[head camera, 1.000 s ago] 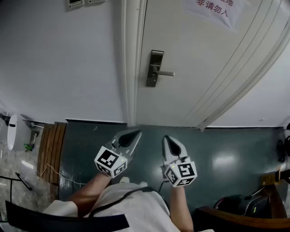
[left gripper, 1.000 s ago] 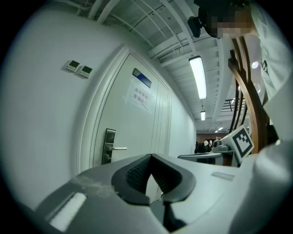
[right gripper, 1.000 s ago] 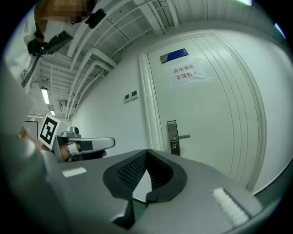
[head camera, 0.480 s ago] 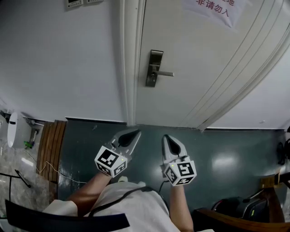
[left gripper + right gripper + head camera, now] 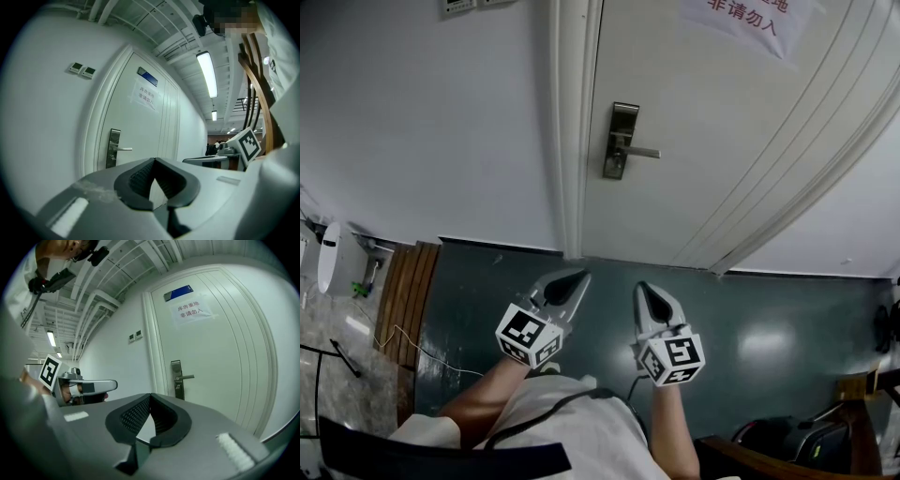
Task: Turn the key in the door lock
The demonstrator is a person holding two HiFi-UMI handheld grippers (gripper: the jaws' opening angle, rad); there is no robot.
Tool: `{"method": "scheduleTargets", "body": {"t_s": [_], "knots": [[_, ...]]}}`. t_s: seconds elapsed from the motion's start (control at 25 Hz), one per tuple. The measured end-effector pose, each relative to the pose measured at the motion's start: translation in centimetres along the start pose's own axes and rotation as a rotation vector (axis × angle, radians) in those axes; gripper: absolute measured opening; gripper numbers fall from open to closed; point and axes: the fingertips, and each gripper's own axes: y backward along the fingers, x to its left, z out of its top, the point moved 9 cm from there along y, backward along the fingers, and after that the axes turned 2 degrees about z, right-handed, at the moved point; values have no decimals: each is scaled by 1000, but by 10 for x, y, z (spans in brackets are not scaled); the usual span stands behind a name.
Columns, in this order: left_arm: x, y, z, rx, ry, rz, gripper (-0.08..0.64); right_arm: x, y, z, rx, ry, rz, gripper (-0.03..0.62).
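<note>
Left gripper (image 5: 577, 277) and right gripper (image 5: 645, 287): jaws closed, empty, above the floor (image 5: 769, 309), well short of the door lock (image 5: 622, 141). Key too small to make out. Only the gripper views show the blue plate (image 5: 178, 293) above the notice (image 5: 190, 310).

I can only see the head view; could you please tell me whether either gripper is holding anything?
Observer: No. The left gripper has its jaws together with nothing between them.
Operator: And the right one, please?
Observer: The right gripper is shut and empty too.
Operator: Is anything on the door above the paper notice?
Observer: Yes, a blue plate sits just above it.
</note>
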Motion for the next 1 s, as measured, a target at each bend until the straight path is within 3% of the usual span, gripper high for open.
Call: {"method": "scheduleTargets", "body": {"t_s": [0.56,1.0], "knots": [[-22,-2,-11,11,7,57,6,-19,17,-13,21,-12,31,9],[-1,-20,-14,18,22,55,6,-33,-3,-14,33,-18,13,8]]}}
